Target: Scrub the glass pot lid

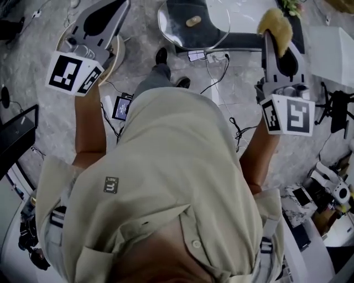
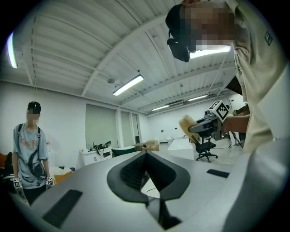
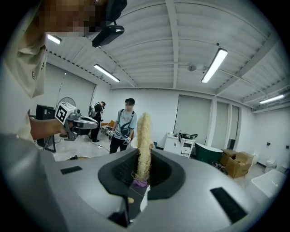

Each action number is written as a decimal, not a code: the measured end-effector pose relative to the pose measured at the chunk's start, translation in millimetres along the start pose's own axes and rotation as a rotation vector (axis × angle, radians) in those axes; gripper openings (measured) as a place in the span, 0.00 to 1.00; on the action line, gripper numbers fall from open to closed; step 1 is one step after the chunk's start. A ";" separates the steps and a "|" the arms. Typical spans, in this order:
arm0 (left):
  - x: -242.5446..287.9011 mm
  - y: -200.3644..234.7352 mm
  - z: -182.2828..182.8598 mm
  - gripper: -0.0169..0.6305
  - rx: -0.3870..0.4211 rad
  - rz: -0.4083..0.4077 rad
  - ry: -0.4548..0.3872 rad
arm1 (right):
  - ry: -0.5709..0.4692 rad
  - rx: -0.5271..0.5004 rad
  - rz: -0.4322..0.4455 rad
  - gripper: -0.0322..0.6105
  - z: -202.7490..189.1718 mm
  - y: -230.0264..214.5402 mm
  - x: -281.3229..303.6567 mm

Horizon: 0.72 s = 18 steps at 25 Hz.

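The glass pot lid (image 1: 193, 25), round and clear with a tan knob, lies flat at the top centre of the head view, over something black. My right gripper (image 1: 275, 41) is raised to the right of it and shut on a yellow loofah scrubber (image 1: 276, 23). In the right gripper view the scrubber (image 3: 144, 145) stands up between the jaws. My left gripper (image 1: 119, 6) is raised to the lid's left, shut, with nothing between its jaws (image 2: 146, 156). Both grippers point up and away from the lid. The left gripper view shows the right gripper (image 2: 206, 123) with the scrubber (image 2: 186, 124).
A round wooden-rimmed thing (image 1: 119, 55) sits below my left gripper. Cables and a small screen (image 1: 121, 106) lie on the grey floor. A white table (image 1: 332, 50) is at the right. One person (image 2: 29, 149) stands off to the left and another (image 3: 124, 124) stands ahead.
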<state>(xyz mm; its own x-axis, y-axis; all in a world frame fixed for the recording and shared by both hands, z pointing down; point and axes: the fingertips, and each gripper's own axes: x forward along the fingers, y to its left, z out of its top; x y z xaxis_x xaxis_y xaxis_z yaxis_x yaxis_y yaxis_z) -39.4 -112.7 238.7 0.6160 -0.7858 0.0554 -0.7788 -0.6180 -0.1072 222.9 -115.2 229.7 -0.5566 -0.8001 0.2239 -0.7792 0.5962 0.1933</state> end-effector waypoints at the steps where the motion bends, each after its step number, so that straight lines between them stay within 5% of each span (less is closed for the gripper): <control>1: -1.7 -4.2 4.4 0.05 0.008 -0.002 -0.008 | 0.000 0.002 0.001 0.12 1.1 0.5 -3.8; 18: -1.1 -50.0 47.6 0.05 0.045 -0.060 -0.034 | 0.005 0.076 -0.084 0.12 -9.7 -19.8 -73.7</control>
<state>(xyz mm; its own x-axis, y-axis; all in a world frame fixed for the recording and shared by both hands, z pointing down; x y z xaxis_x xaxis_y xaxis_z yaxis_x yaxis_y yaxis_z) 4.5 -79.8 196.8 0.6654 -0.7459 0.0296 -0.7349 -0.6616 -0.1492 282.1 -67.4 218.7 -0.4871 -0.8465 0.2151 -0.8428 0.5201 0.1383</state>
